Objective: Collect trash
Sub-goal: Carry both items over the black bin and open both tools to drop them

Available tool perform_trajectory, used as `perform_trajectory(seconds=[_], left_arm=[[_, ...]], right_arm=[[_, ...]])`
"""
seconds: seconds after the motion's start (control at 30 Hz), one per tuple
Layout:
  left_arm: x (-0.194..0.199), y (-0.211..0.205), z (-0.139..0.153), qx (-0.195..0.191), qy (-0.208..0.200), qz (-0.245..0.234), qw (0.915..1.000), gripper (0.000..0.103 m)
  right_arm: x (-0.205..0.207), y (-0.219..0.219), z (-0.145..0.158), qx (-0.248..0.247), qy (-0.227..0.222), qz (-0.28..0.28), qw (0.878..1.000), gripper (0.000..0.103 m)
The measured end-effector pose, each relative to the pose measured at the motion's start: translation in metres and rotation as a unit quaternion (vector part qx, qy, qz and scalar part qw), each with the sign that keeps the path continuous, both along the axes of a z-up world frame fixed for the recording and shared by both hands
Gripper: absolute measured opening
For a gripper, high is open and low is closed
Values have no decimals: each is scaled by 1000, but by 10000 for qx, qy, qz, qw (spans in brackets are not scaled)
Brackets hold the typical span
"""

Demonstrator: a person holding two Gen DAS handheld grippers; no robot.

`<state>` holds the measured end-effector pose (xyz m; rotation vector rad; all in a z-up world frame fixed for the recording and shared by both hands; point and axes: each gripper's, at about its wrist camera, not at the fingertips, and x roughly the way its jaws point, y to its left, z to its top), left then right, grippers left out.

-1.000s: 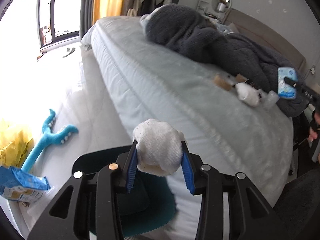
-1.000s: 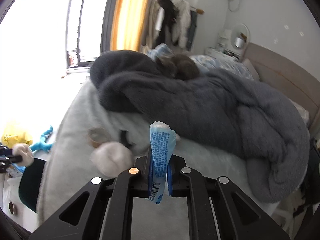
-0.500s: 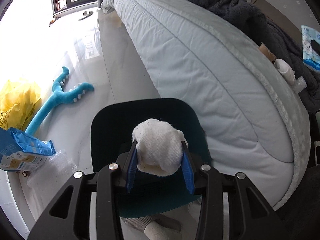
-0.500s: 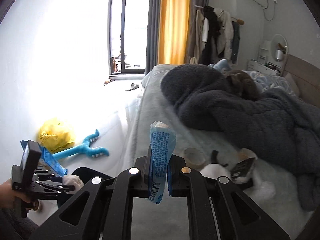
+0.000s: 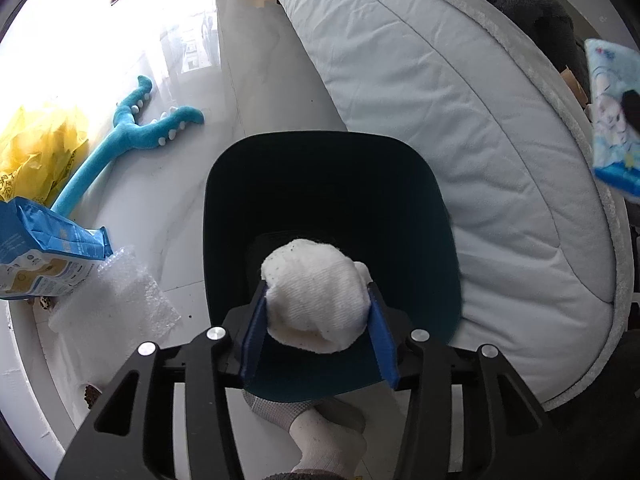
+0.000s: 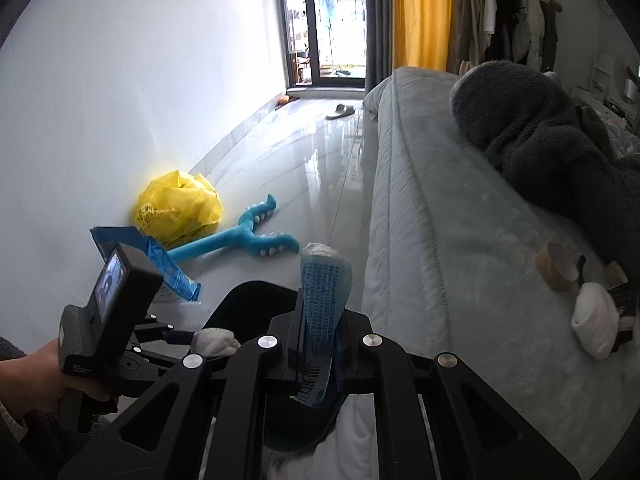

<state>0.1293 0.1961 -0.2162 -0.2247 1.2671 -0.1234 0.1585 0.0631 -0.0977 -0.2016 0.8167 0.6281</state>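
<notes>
My left gripper (image 5: 316,320) points down into a dark teal bin (image 5: 320,138) on the floor. A white crumpled tissue wad (image 5: 316,300) sits between its blue pads, which still touch it while the jaws are opening. My right gripper (image 6: 318,344) is shut on a blue printed tissue packet (image 6: 322,300) that stands upright between its fingers, above the bed's edge and just right of the bin (image 6: 256,300). That packet also shows at the right edge of the left wrist view (image 5: 612,120). The right wrist view shows the wad (image 6: 216,340) over the bin.
The bed (image 5: 440,120) lies right of the bin, with another white wad (image 6: 592,320), a cardboard roll (image 6: 554,268) and a dark blanket (image 6: 540,140) on it. A yellow bag (image 5: 36,148), blue plush toy (image 5: 132,136), blue pack (image 5: 44,252) and bubble wrap (image 5: 116,300) lie on the floor to the left. A socked foot (image 5: 324,440) stands by the bin.
My left gripper swung from the bed down over the bin with the wad. My right gripper carried the blue packet left, from over the blanket toward the bin.
</notes>
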Motion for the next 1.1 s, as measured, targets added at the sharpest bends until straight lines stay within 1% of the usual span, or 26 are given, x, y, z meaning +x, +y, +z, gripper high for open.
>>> perform_trajectory(seconds=[0.07,0.1,0.17,0.23,0.3,0.5,0.63,0.73,0.87,0.97,1.1], left_arm=[[-2,5,4,-47,-41,58,10000,56],[-4,8,6,-70,-90,91,9999,61],[-7,13,13,-108,-207,161,9996,69],[-10,19,21,-179,-344,217,9990,72],[-12,24,27,-144,-449,275,9985,75],[-20,38,50,-80,-832,482,9953,78],[-25,43,68,6,-1134,561,9920,78],[-31,47,84,152,-1420,635,9877,78],[-39,52,104,296,-1866,689,9796,78],[-44,54,117,303,-2120,718,9742,76],[-51,54,135,437,-2440,716,9661,73]], right_arm=[[5,8,-14,-38,241,37,9997,11],[8,11,-19,-49,362,45,9993,11],[12,17,-30,-69,573,28,9983,11],[14,19,-37,-53,734,-19,9973,11],[18,20,-42,-24,887,-48,9960,11],[23,34,-64,21,1254,-33,9921,11],[25,47,-81,-147,1394,13,9901,11],[26,56,-95,-248,1475,34,9887,11],[25,67,-112,-470,1545,90,9868,11],[25,73,-124,-620,1598,110,9851,11],[25,76,-136,-766,1683,121,9827,13]])
